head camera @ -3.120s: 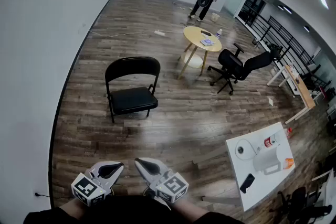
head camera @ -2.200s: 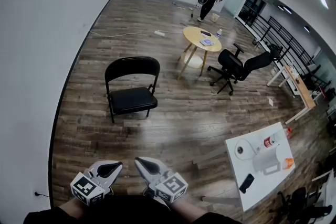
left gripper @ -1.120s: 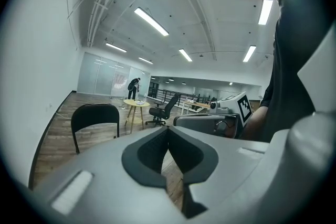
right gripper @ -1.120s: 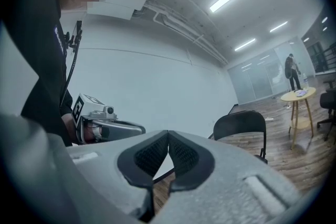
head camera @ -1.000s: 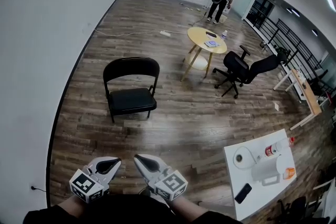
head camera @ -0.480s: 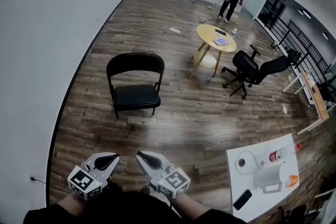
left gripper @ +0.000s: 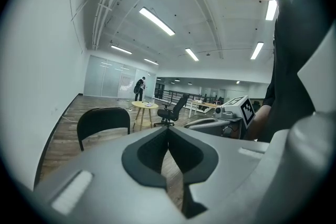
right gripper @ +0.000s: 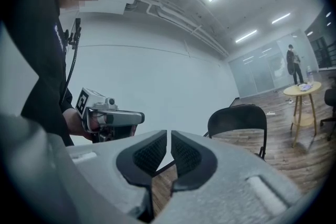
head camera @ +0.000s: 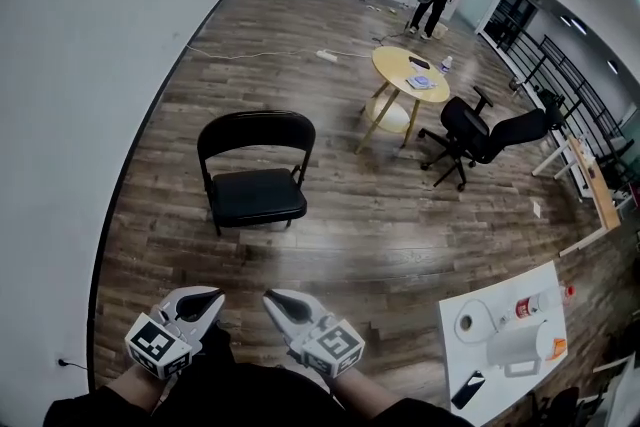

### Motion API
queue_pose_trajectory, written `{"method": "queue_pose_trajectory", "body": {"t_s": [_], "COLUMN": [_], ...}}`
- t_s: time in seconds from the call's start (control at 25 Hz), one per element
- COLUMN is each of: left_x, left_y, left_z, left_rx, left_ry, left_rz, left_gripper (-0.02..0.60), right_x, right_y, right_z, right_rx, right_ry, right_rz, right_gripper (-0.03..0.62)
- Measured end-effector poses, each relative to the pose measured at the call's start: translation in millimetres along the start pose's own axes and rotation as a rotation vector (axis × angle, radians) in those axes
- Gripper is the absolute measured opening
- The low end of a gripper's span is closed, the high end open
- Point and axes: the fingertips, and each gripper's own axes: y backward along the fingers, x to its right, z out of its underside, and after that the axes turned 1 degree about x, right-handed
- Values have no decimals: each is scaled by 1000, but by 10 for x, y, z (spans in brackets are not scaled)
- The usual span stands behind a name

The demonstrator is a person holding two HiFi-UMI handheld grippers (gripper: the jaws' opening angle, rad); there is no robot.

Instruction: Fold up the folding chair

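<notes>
Folding chair (head camera: 255,177) stands unfolded on the wood floor (head camera: 370,245), its left side near the white wall (head camera: 80,115) | bare boards between us and it; round table (head camera: 410,72) and office chair (head camera: 478,133) well apart on its right | our left gripper (head camera: 205,298) pressed together, empty | our right gripper (head camera: 280,303) barely a sliver apart — nothing between

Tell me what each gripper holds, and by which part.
Nothing. The left gripper and right gripper are both shut and empty; the folding chair stands untouched, ahead of them.
</notes>
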Motion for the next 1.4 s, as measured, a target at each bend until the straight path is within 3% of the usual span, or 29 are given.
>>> {"method": "queue_pose_trajectory", "body": {"t_s": [0.4,0.68,0.84,1.04,1.4], "left_x": [-1308,-1999,-2234,-2400,-2539], "left_y": [-339,-489,-576,-697,-1082], "left_z": [-365,-475,-609,-567,-699], "left_rx": [-12,-26,-41,-56,-83], "left_ry": [-21,-68,-88,-44,-61], "left_rz": [97,186,216,213,191], "left_gripper": [3,23,38,46,63], "right_x": [575,880,1024,1162,1616], "right_y": [-1079,-1677,-1879,-2013,-2061], "right_z": [-224,-439,-529,-567,-521], "right_rx": [-11,3,13,19,21], "right_ry": [-16,-18,-16,-18,-43], "right_rz": [116,213,248,254,246], "right_gripper": [29,41,46,49,52]}}
